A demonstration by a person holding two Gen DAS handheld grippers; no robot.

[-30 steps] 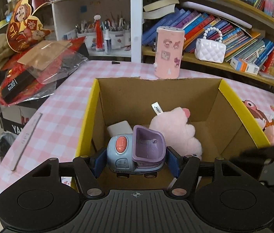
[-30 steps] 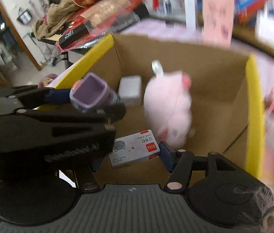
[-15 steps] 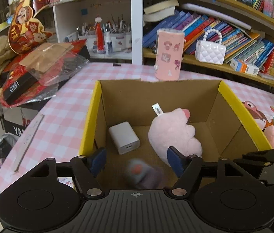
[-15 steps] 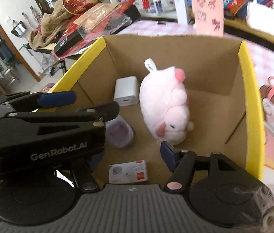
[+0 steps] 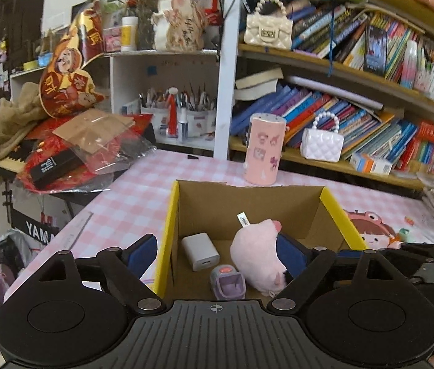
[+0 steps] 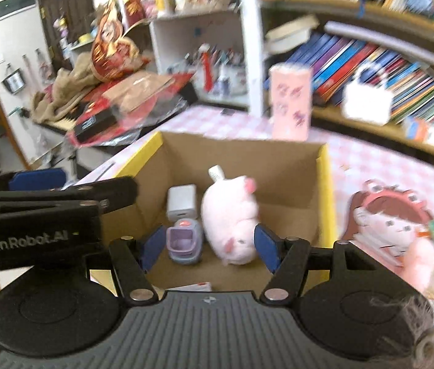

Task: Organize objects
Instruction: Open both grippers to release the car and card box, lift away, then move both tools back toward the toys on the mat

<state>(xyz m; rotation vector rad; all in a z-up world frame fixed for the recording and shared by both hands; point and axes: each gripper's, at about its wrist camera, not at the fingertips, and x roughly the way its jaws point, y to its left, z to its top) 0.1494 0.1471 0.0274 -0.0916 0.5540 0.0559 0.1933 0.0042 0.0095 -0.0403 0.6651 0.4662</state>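
The left hand-held gripper is released; its blue-padded jaws have just been opening and stand wide above the yellow-rimmed open cardboard box, pressing on nothing. Below and ahead of it, on the box floor, lie the small blue-and-lilac toy car, a white rectangular charger block just left of it, and a pink plush pig on its right. The right hand-held gripper is also released, empty, its jaws partly apart above the same box. A small white-and-red card packet lies directly beneath it. The box sits on the pink-checked worktop.
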